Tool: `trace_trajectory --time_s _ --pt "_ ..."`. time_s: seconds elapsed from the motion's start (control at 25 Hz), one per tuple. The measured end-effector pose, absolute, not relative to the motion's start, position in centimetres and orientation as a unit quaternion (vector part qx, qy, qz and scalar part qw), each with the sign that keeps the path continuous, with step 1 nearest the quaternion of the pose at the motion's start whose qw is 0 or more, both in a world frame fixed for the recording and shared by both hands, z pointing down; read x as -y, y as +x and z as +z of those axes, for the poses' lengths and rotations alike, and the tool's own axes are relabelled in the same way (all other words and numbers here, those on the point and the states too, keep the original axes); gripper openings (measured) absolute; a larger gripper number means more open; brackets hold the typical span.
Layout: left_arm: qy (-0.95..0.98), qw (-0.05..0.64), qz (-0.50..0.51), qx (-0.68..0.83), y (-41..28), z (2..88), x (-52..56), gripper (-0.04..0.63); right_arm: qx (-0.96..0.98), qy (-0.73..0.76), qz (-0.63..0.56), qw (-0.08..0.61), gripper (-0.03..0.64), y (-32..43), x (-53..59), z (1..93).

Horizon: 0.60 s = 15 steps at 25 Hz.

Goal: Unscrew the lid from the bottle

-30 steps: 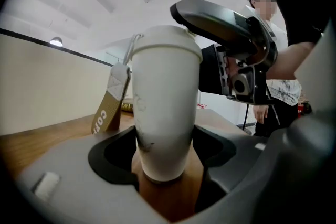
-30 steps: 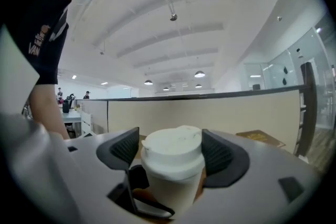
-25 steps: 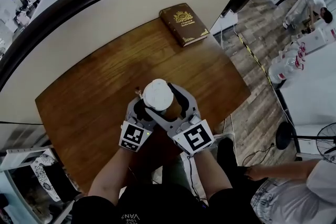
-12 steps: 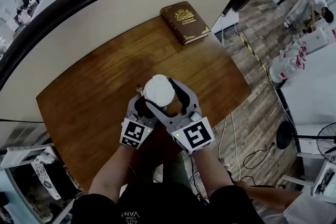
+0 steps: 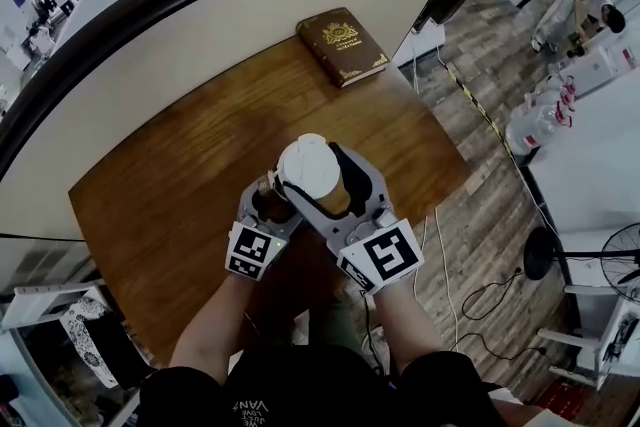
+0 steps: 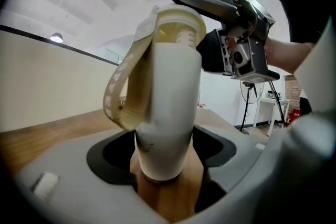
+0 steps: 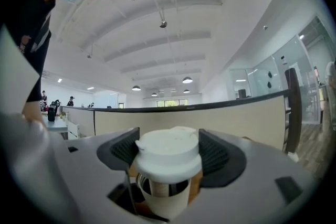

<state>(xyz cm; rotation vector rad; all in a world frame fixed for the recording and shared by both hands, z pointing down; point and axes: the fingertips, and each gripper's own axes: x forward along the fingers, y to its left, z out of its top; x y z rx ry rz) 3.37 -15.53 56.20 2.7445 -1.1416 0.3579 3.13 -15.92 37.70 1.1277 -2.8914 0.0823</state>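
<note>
1. Since a second ago, the lid (image 7: 168, 150) is raised slightly off the bottle (image 6: 168, 113), clamped between the right gripper (image 7: 169, 155) jaws.
2. Between the wide-set left gripper (image 6: 167, 162) jaws, the bottle's base is gripped so it cannot turn.

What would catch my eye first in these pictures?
A white bottle with a tan strap sits at the near edge of the wooden table. The left gripper clamps its body and the right gripper clamps its white lid. Beyond them, a brown book with gold ornament lies at the table's far corner.
</note>
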Motion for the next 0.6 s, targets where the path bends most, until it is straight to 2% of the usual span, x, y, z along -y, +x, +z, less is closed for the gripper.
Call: trace_trajectory --time_s 0.24,0.6 --pt "0.911 0.095 0.103 0.388 2.8 55.6 15.5 0.337 0.926 0.378 0.02 -0.001 0.337 4.1 15.6 35.2" --pt "0.904 0.091 0.083 0.409 -0.9 52.0 13.3 0.337 0.913 0.405 0.017 -0.047 0.337 6.0 14.6 30.7"
